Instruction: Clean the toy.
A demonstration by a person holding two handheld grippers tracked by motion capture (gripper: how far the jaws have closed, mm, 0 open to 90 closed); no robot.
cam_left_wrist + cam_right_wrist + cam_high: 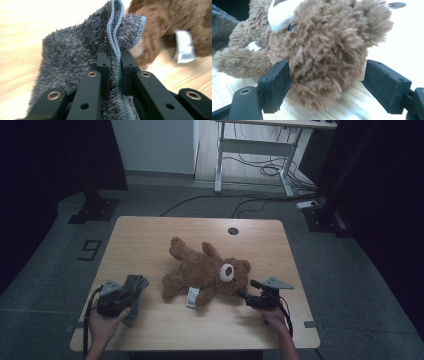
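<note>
A brown teddy bear (205, 272) lies on its back in the middle of the wooden table (150, 235), its head toward the right and a white tag (193, 296) at its side. My left gripper (131, 292) is shut on a folded grey fleece cloth (75, 55), whose stitched hem is pinched between the jaws (115, 72). The bear and its tag (184, 46) show blurred behind the cloth. My right gripper (246, 296) stands open at the bear's head (324, 50), with one jaw on each side of it and a gap on the right.
A cable hole (233, 230) sits near the table's far edge. Beyond the table stand a white desk frame (255, 150) with loose cables on the floor and dark stand bases (95, 210) at left and right.
</note>
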